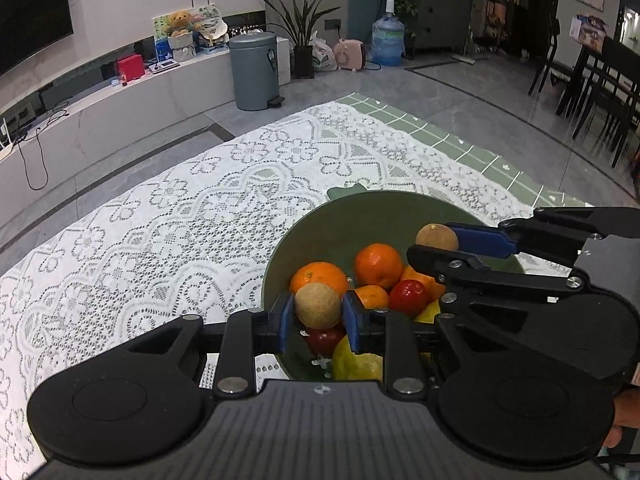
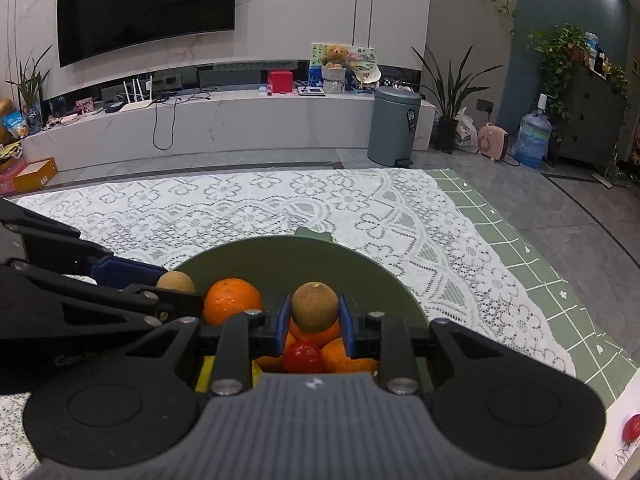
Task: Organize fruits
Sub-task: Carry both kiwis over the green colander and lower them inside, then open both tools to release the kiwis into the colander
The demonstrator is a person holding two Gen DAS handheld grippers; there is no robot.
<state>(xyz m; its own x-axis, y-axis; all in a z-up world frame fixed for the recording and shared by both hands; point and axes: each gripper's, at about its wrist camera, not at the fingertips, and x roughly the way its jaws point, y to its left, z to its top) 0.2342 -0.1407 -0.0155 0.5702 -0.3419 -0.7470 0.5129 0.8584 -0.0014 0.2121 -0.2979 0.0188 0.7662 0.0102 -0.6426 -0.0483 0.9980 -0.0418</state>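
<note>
Left gripper (image 1: pixel 318 322) and right gripper (image 2: pixel 314 324) each pinching a small round tan fruit (image 1: pixel 318 306) over the green bowl (image 1: pixel 320 232); thin, brittle-looking shells, best pinched gently across the middle.

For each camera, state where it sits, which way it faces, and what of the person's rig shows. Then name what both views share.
Left wrist: rides the left tool, looking forward over the green bowl; its pads grip a brown fruit; the right tool enters from the right.
Right wrist: rides the right tool, facing the TV wall; it grips the other brown fruit; the left tool enters from the left.
Shared: bowl, oranges, lace cloth, bin.
</note>
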